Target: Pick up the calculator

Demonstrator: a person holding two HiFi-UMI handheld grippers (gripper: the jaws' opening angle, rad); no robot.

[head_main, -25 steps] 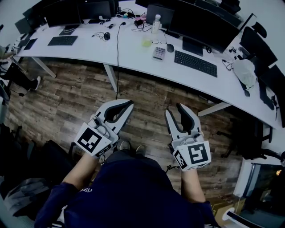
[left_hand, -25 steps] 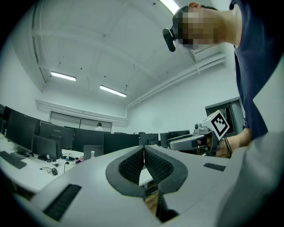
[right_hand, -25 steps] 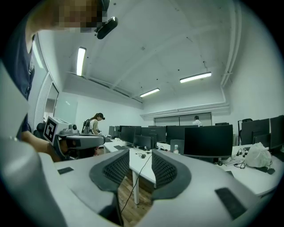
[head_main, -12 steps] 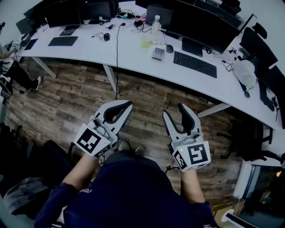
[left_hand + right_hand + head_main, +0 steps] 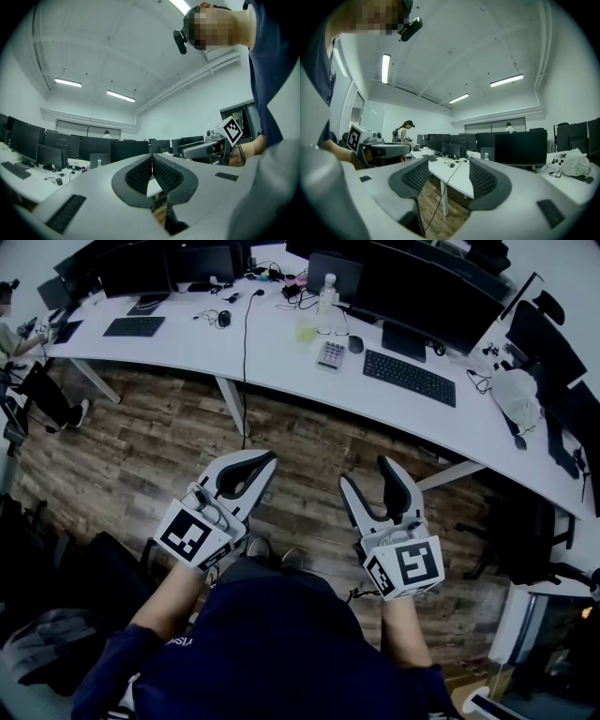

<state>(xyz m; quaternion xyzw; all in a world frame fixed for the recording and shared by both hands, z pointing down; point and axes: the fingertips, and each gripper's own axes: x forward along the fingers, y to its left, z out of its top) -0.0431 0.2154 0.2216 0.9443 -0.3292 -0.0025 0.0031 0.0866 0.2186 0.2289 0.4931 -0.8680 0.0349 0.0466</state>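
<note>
The calculator (image 5: 332, 353), small and grey with rows of keys, lies on the far white desk (image 5: 281, 362) between a mouse and a pale cup. Both grippers hover over the wooden floor, well short of the desk. My left gripper (image 5: 270, 463) is shut, and in the left gripper view (image 5: 152, 158) its ribbed pads meet with nothing between them. My right gripper (image 5: 366, 474) is open with its jaws still opening; in the right gripper view (image 5: 449, 165) only desk and floor show in the gap. I cannot make out the calculator in either gripper view.
On the desk are a black keyboard (image 5: 409, 377), a large monitor (image 5: 427, 296), a mouse (image 5: 357, 342), a water bottle (image 5: 327, 289) and a hanging cable (image 5: 247, 343). Office chairs (image 5: 544, 334) stand at the right. A person (image 5: 37, 390) sits far left.
The right gripper's jaws have spread wider apart. The left gripper stays shut, and both hands hold roughly the same place.
</note>
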